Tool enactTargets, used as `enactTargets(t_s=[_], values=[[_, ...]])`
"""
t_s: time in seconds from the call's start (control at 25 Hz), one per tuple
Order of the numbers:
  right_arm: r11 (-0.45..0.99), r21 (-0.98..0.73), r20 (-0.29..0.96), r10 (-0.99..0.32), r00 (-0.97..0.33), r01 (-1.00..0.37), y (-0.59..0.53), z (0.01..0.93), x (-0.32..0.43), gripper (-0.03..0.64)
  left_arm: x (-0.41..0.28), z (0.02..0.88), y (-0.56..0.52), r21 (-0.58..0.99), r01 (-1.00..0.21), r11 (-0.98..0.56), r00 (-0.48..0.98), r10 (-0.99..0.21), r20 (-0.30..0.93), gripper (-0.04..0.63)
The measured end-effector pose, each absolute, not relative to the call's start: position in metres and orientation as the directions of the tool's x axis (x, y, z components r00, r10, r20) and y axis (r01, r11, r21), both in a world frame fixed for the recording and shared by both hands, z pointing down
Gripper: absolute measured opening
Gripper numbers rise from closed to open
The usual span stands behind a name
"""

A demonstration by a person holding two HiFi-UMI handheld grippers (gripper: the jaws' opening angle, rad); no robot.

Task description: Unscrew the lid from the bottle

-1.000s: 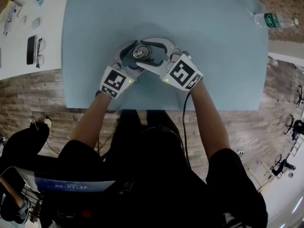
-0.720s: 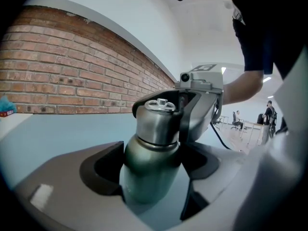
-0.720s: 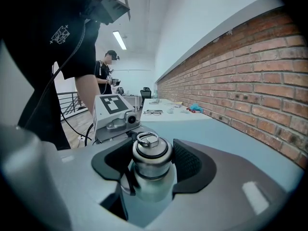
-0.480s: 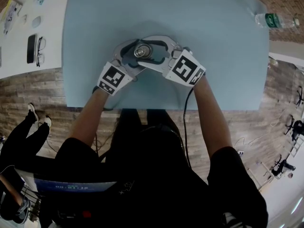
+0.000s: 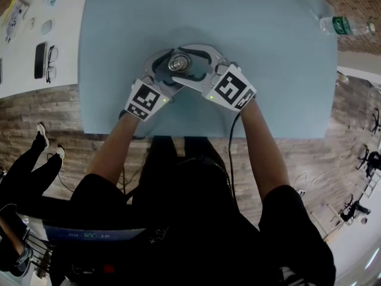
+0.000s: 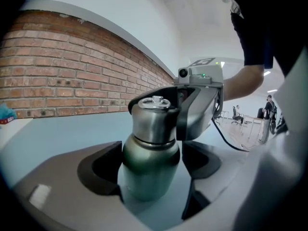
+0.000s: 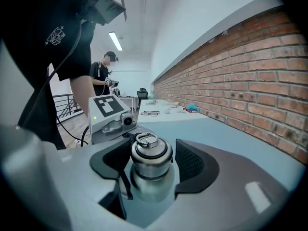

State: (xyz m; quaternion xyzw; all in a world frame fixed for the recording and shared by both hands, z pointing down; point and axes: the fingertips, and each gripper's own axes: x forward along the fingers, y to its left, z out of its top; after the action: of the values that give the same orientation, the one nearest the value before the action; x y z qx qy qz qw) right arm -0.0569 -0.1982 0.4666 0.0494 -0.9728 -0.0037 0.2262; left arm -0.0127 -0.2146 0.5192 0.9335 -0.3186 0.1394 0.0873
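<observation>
Bottle (image 6: 147, 177) stands between your left tongs (image 6: 151, 165), lid (image 7: 151, 155) between your right tongs (image 7: 153, 165); both just eased wide, probably to regrip.

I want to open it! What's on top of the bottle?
A silver lid sits on the bottle, with a small ring on top. The inside is hidden, because the lid covers the mouth.

Wall: red brick wall (image 6: 72, 76) along the far side, with a plain white wall (image 7: 202, 13) above it.
Floor: grey-brown wood-plank floor (image 5: 47, 106).
Furniture: pale blue table (image 5: 268, 70); a white table (image 5: 65, 16) just beside it, on the head view's left; office chairs (image 6: 236, 113) far off.
Light: lit ceiling strip light (image 7: 115, 41).
</observation>
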Motion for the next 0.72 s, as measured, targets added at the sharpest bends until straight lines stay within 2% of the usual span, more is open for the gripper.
enactTargets(t_s=[0.32,0.72], values=[[0.985,0.012,0.399,-0.160,-0.903,-0.169,-0.1981,0.4629,-0.0569,0.300,-0.0139,0.5212,-0.2121,0.093,-0.669,-0.737,0.724,-0.618,0.308,0.400],[0.940,0.002,0.375,-0.316,-0.871,-0.340,-0.1995,0.4656,-0.0515,0.299,-0.0180,0.5170,-0.2155,0.105,-0.736,-0.669,0.666,-0.688,0.288,0.405]])
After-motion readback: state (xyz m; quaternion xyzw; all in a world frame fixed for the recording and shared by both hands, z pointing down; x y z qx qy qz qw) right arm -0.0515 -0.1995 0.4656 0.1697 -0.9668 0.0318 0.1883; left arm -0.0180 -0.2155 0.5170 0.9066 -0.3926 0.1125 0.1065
